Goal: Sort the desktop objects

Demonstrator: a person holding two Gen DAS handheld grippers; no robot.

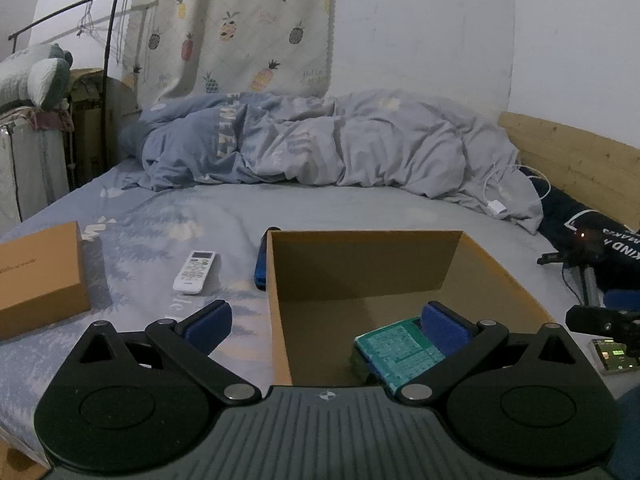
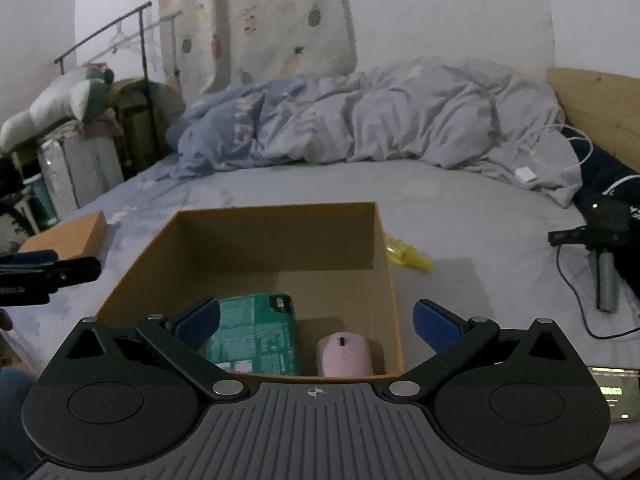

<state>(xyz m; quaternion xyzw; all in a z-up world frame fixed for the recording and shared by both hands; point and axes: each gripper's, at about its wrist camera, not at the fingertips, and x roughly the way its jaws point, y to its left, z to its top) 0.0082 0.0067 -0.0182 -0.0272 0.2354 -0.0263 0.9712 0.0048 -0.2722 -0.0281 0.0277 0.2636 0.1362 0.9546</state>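
Observation:
An open cardboard box (image 1: 276,320) (image 2: 390,280) sits on the bed. Inside it lie a green packet (image 1: 394,350) (image 2: 256,336) and a pink mouse (image 2: 345,354). My left gripper (image 1: 326,320) stands open over the box's left wall, nothing between its fingers. My right gripper (image 2: 316,320) is open above the box's near edge, over the mouse and apart from it. A white remote (image 1: 195,266) and a blue object (image 1: 261,264) lie left of the box. A yellow item (image 2: 408,258) lies to its right.
A closed brown box (image 1: 40,280) (image 2: 68,238) sits at the left. A crumpled duvet (image 1: 328,144) fills the back of the bed. A phone (image 1: 614,354) (image 2: 616,392), a black device with cable (image 2: 588,236) and a dark pillow (image 1: 592,228) are at the right.

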